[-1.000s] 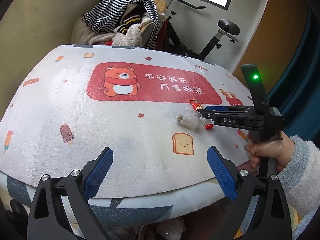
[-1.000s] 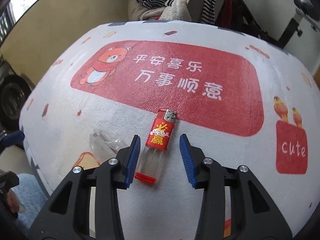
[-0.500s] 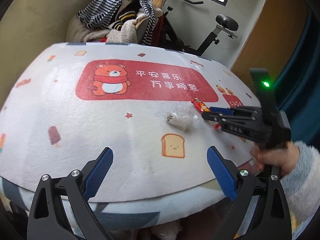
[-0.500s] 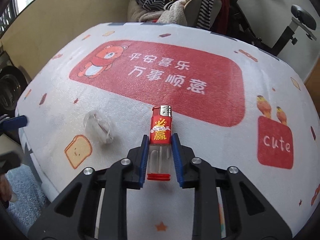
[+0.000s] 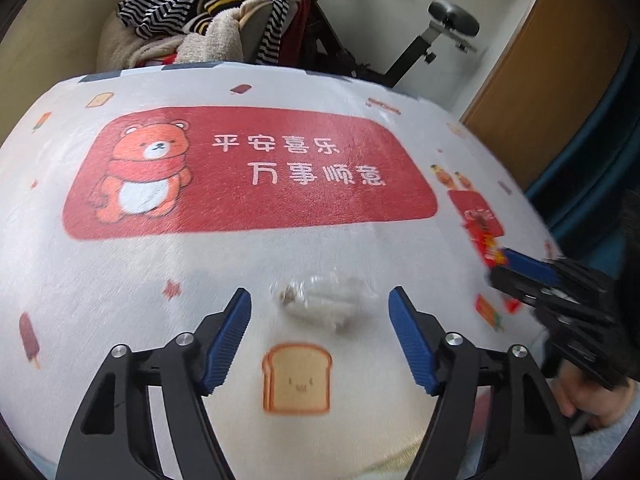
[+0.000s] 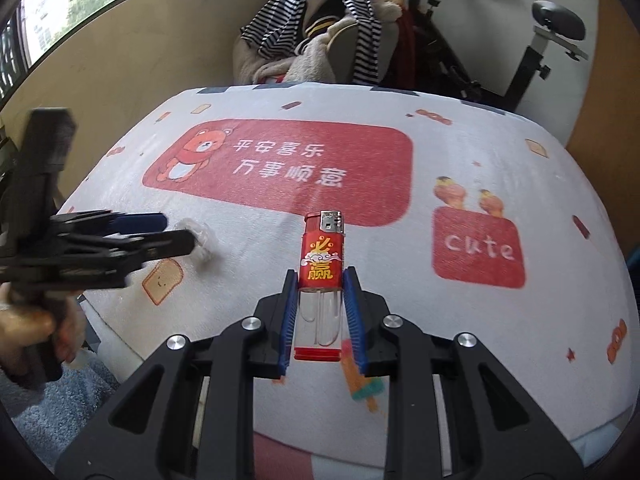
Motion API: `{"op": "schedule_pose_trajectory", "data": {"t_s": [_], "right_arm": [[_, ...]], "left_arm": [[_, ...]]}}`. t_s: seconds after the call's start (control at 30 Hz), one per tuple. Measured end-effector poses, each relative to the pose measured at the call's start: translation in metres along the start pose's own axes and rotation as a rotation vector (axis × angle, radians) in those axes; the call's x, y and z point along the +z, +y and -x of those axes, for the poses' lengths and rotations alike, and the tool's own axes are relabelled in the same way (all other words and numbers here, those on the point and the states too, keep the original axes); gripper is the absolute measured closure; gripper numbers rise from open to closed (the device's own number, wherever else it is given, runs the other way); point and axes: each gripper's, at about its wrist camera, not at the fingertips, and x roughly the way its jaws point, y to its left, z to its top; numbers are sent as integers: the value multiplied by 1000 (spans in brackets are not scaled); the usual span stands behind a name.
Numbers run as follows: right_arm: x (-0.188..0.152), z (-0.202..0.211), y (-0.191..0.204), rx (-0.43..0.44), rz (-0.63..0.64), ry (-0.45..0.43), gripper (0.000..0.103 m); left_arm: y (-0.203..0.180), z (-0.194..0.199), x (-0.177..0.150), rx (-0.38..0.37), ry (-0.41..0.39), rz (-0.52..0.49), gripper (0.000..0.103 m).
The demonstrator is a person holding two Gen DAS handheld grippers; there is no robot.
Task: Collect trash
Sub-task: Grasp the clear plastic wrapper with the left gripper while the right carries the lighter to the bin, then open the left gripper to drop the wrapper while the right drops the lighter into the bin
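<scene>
Right tongs (image 6: 320, 300) squeeze the red & clear plastic lighter (image 6: 322, 276). Left tongs (image 5: 320, 328) spread wide near the crumpled clear plastic wrapper (image 5: 324, 304) on white printed surface (image 5: 200, 272).

Lighting: soft, even daylight. Source: windows (image 6: 72, 12) at upper left of the right wrist view, overexposed to pale glare. Shadows: faint and diffuse on the white tablecloth (image 5: 120, 280). Blur: left wrist view motion-smeared throughout; crumpled clear wrapper (image 5: 324, 304) and right gripper (image 5: 516, 264) streaked. Right wrist view sharper; lighter (image 6: 322, 276) crisp, left gripper (image 6: 172, 232) blurred. Distortion: strong fisheye bowing, with dark vignette at all corners.
</scene>
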Motion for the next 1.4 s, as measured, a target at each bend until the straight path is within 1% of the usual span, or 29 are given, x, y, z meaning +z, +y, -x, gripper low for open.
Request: {"op": "schedule_pose_trajectory", "data": {"t_s": [0.03, 0.07, 0.1, 0.13, 0.2, 0.3, 0.43, 0.57, 0.77, 0.87, 0.97, 1.1, 1.33, 1.37, 1.4], "right_arm": [[0, 3, -2, -1, -1, 0, 77], [-2, 8, -4, -4, 0, 0, 77], [-3, 13, -7, -2, -2, -3, 77], [-5, 15, -9, -2, -2, -1, 77], [-9, 22, -13, -4, -8, -1, 77], [-13, 32, -14, 8, -36, -14, 77], [-20, 45, -7, 13, -17, -27, 77], [-25, 56, -4, 18, -23, -38, 77], [-37, 77, 11, 22, -2, -41, 77], [-39, 82, 17, 26, 0, -43, 77], [-48, 92, 25, 42, -1, -45, 77], [-56, 99, 34, 49, 5, -44, 77], [-67, 106, 48, 64, 19, -39, 77], [-69, 107, 50, 70, 20, -35, 77], [-71, 107, 52, 75, 20, -32, 77]], "left_arm": [[-2, -6, 2, 20, 13, -8, 37], [-2, -12, 2, 25, 24, -11, 42], [-2, -15, 2, 22, 34, -13, 51], [-1, -16, 1, 8, 39, -14, 55], [-5, -13, -1, 10, 31, -33, 64], [-12, -6, -6, 12, 23, -74, 66], [-13, 14, -16, -12, 5, -78, 66], [-14, 44, -30, -35, -17, -88, 66], [-20, 88, -65, -79, -37, -112, 66], [-28, 107, -92, -100, -30, -145, 66], [-36, 116, -117, -97, -7, -186, 66], [-41, 121, -146, -98, 28, -211, 66], [-42, 112, -184, -107, 94, -204, 63], [-43, 111, -187, -108, 101, -206, 59], [-44, 111, -190, -113, 105, -209, 49]]}}
